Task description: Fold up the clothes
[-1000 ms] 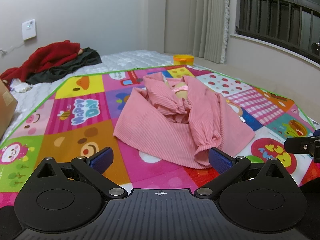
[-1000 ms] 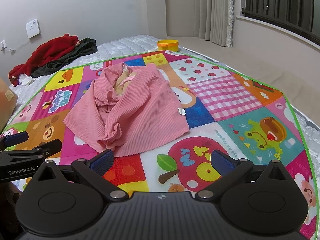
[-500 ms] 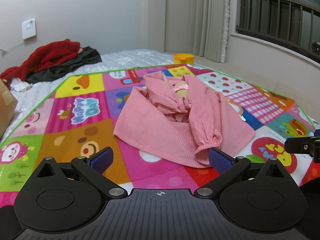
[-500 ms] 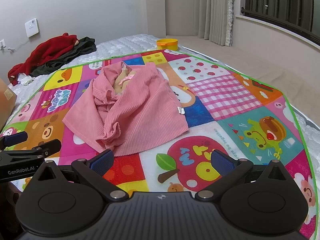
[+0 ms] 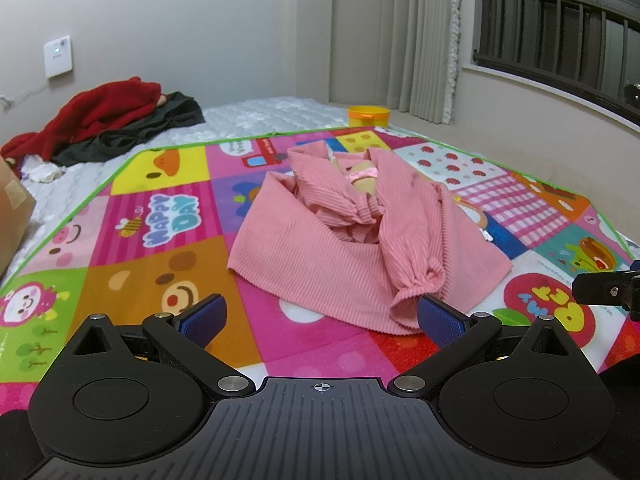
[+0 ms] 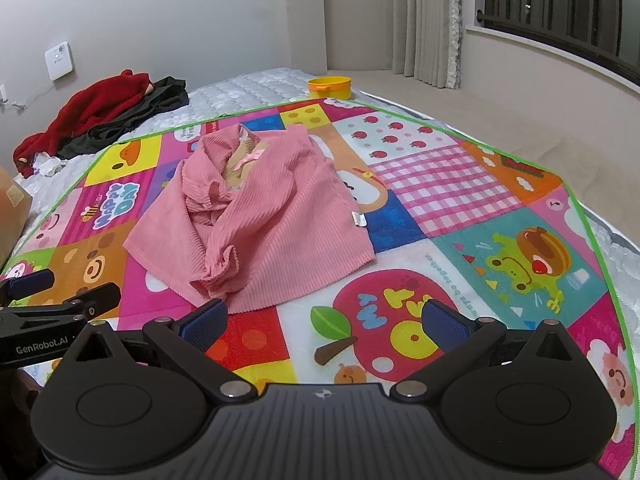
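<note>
A pink ribbed top point(image 5: 360, 248) lies on the colourful play mat point(image 5: 168, 220), both sleeves folded in across its front. It also shows in the right wrist view point(image 6: 272, 224). My left gripper point(image 5: 322, 316) is open and empty, just short of the top's near hem. My right gripper point(image 6: 326, 318) is open and empty, near the hem's right part, over the apple patch. The right gripper's side point(image 5: 604, 288) shows at the left view's right edge. The left gripper's side point(image 6: 60, 300) shows at the right view's left edge.
The mat point(image 6: 460, 184) lies on a white quilted mattress point(image 5: 256, 116). A pile of red and dark clothes point(image 5: 104, 124) sits at the far left. A yellow bowl point(image 5: 368, 115) stands beyond the mat. A cardboard box point(image 5: 12, 208) is at the left edge.
</note>
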